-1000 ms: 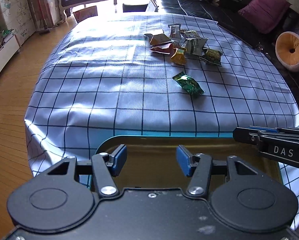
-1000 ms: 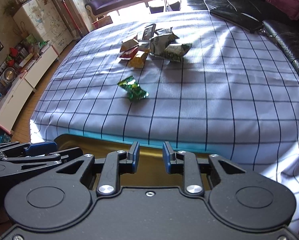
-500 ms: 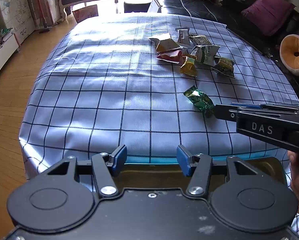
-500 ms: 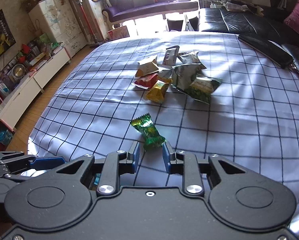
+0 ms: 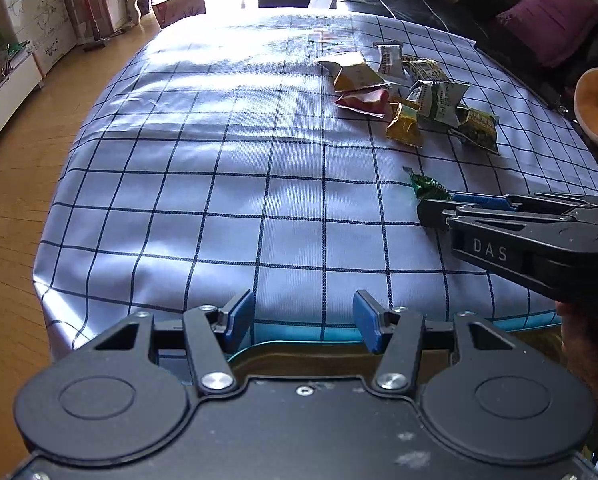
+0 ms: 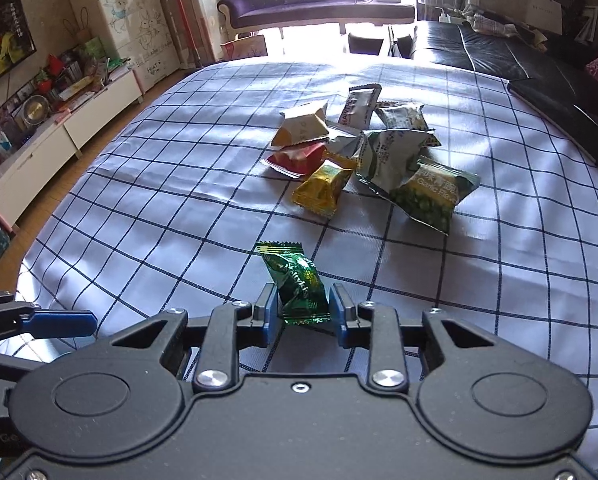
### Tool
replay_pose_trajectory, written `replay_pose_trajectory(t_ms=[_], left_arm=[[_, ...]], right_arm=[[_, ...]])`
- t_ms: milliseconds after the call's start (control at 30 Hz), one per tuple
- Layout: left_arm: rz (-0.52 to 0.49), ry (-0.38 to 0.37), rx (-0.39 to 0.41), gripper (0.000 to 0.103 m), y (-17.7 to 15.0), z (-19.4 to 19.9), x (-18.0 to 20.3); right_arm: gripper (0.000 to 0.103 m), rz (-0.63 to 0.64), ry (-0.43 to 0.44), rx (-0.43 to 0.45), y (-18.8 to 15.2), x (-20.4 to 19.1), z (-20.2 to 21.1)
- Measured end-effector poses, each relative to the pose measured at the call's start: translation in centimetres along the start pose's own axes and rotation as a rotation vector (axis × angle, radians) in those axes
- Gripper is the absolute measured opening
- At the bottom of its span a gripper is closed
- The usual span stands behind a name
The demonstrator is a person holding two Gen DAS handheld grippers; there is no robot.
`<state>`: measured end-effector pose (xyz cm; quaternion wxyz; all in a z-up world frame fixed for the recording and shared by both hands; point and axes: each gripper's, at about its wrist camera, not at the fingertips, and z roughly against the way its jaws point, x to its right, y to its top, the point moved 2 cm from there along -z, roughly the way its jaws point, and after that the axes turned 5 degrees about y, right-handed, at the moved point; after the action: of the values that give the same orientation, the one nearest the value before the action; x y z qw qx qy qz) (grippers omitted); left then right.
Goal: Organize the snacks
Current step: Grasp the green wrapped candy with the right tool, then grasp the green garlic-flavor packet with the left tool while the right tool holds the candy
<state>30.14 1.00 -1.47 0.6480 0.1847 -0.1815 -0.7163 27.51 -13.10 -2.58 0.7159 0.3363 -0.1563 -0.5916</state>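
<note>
Right gripper [image 6: 303,314] fingers [image 6: 267,312] opening, straddling green candy [image 6: 299,284]

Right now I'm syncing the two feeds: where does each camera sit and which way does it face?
Left wrist: on the left tool, facing across the checked tablecloth; a hand shows.
Right wrist: on the right tool, over the green candy.
Shared: snack pile, candy, each other's tool.

Surface: table under a blue-checked cloth [image 6: 179,200]
On it: green candy [image 6: 297,284] — apart from the snack packet pile [image 6: 371,156]
</note>
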Motion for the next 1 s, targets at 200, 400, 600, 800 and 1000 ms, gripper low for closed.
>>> replay_pose_trajectory(t_ms=[200, 400, 600, 800, 1000], left_arm=[[0.020, -0.026, -0.008, 0.057, 0.2, -0.2, -0.4], [0.052, -0.063, -0.014, 0.057, 0.3, -0.1, -1.0], [0.060, -0.049, -0.020, 0.057, 0.2, -0.2, -1.0], [0.042, -0.028, -0.023, 0.057, 0.2, 0.0, -0.5], [-0.008, -0.038, -0.024, 0.056, 1.2, 0.2, 0.7]], right_arm=[[0.041, 0.034, -0.004, 0.014, 0.2, -0.2, -0.6], [0.042, 0.046, -0.009, 0.024, 0.4, -0.4, -1.0], [0.035, 0.037, -0.007, 0.034, -0.1, -0.2, -0.5], [0.035, -0.004, 0.005, 0.021, -1.0, 0.3, 0.9], [0.035, -0.079, -0.016, 0.037, -2.5, 1.8, 3.4]])
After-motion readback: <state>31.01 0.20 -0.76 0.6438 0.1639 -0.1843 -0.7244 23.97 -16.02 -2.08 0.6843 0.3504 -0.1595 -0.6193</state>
